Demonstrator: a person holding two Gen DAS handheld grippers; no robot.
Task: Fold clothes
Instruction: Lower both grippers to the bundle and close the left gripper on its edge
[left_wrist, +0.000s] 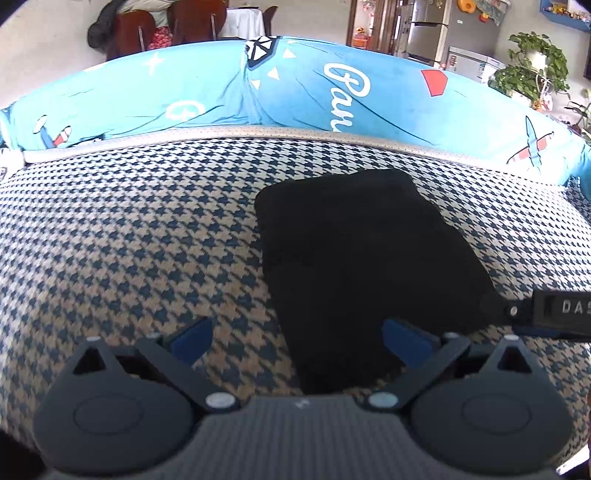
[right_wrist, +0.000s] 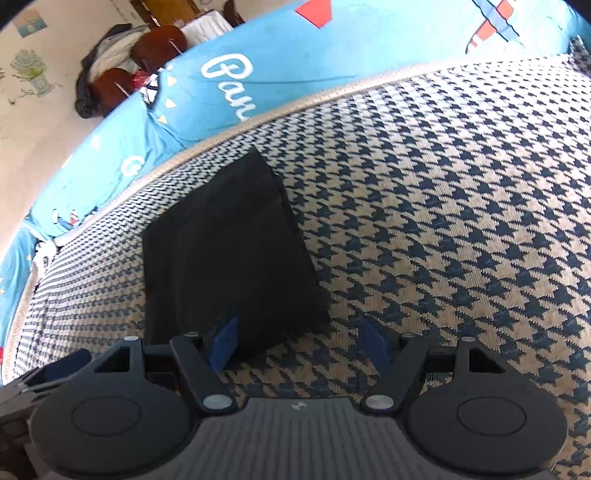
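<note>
A black garment (left_wrist: 369, 254) lies folded into a flat rectangle on the houndstooth cushion (left_wrist: 129, 240). My left gripper (left_wrist: 299, 339) hovers open over its near edge, nothing between the blue pads. The right gripper's tip (left_wrist: 554, 314) pokes in at the right edge of the left wrist view, beside the garment's right side. In the right wrist view the same black garment (right_wrist: 229, 251) lies ahead and to the left. My right gripper (right_wrist: 299, 343) is open at its near right corner, the left pad (right_wrist: 223, 341) over the cloth, the right pad over bare cushion.
A blue printed cover (left_wrist: 295, 85) drapes the backrest behind the cushion. Beyond it are wooden chairs (left_wrist: 166, 26), a fridge (left_wrist: 428, 29) and a potted plant (left_wrist: 532, 62). The houndstooth seat (right_wrist: 461, 203) stretches wide to the right of the garment.
</note>
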